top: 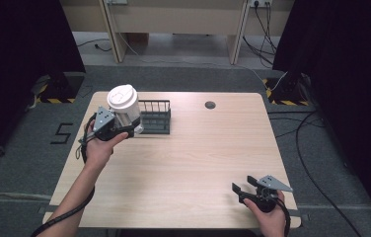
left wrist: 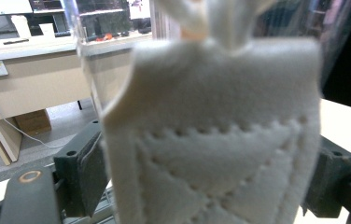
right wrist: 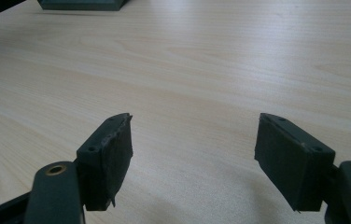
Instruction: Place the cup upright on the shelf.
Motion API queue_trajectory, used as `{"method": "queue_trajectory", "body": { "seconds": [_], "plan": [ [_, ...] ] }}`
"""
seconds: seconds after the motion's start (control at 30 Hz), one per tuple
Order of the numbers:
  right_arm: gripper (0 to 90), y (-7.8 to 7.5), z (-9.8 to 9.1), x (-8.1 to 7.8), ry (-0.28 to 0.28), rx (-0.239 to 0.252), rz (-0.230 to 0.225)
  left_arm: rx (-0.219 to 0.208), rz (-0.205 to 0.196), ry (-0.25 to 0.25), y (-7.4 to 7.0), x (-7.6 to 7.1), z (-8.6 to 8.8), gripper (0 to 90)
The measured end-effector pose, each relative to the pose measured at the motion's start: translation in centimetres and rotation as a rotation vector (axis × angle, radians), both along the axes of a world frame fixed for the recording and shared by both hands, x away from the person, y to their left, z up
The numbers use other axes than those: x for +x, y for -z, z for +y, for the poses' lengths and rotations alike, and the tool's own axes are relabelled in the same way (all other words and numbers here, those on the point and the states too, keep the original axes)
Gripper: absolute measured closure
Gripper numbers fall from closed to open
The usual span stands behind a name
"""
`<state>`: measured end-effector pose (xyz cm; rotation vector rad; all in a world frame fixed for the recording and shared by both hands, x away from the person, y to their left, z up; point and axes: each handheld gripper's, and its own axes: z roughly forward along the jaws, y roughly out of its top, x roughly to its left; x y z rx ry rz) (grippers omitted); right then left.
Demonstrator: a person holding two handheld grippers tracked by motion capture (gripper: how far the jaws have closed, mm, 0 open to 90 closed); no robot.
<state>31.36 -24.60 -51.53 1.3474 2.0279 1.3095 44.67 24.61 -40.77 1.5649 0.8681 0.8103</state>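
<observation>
Now | left claw (top: 124,129) clamps cup (top: 124,103) | right claw (top: 245,188) apart | wooden table (top: 198,153)

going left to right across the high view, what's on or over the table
left hand-held gripper clamped on the lidded cup → dark wire rack → small round grommet in the table top → right hand-held gripper, jaws apart, low over the table's near right corner
</observation>
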Motion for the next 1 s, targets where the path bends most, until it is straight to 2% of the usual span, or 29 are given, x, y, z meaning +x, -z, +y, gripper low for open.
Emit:
{"method": "queue_trajectory", "body": {
  "seconds": [0.47, 1.0],
  "plan": [
    [28.1, 0.0, 0.0, 0.0, -0.001, -0.001, -0.001, 0.003, -0.005, -0.026, -0.5, 1.0, 0.4, 17.6],
    [28.1, 0.0, -0.1, 0.1, -0.003, 0.000, 0.000, 0.022, 0.002, -0.071, -0.3, 2.8, 0.6, 17.6]
  ]
}}
